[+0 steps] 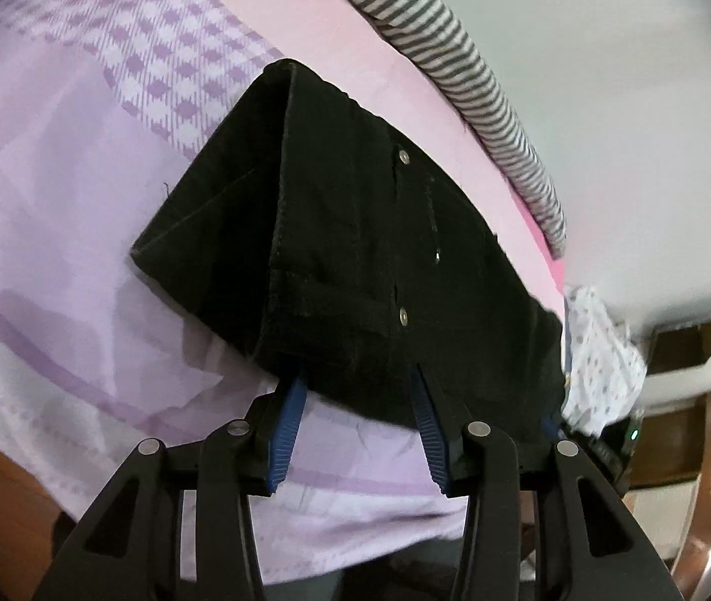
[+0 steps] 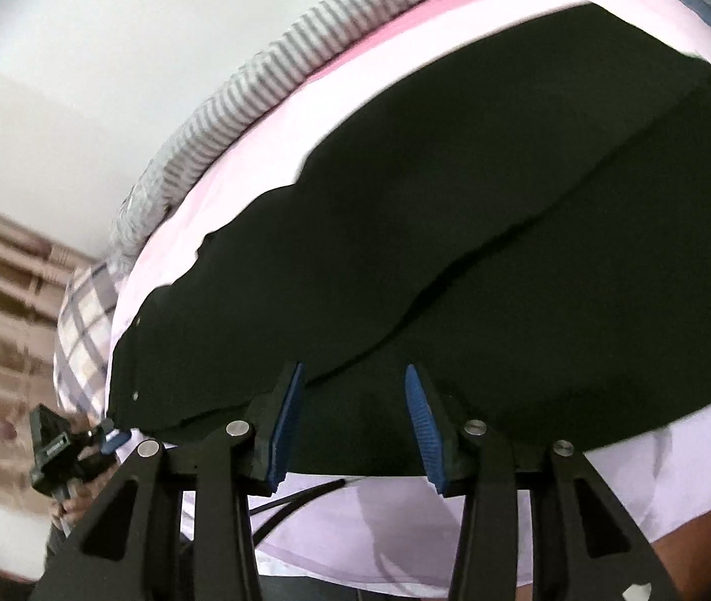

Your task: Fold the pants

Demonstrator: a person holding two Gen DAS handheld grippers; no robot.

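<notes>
Black pants (image 1: 355,230) lie folded on a lilac and pink bed sheet (image 1: 54,175), with rivets and a seam showing. My left gripper (image 1: 359,375) stands open at the pants' near edge; the cloth hangs over its blue fingertips (image 1: 287,425), and the pads do not press on it. In the right wrist view the pants (image 2: 480,250) spread wide and flat over the sheet (image 2: 355,526). My right gripper (image 2: 354,368) is open too, its pads apart over the near hem. The left gripper (image 2: 54,445) also shows at the pants' left corner in that view.
A grey-striped cloth roll (image 1: 455,50) (image 2: 280,75) runs along the bed's far edge against a white wall. A white dotted cloth (image 1: 601,350) lies past the pants' right end, a plaid cloth (image 2: 84,320) by the left corner. Wooden furniture (image 1: 686,345) stands beyond.
</notes>
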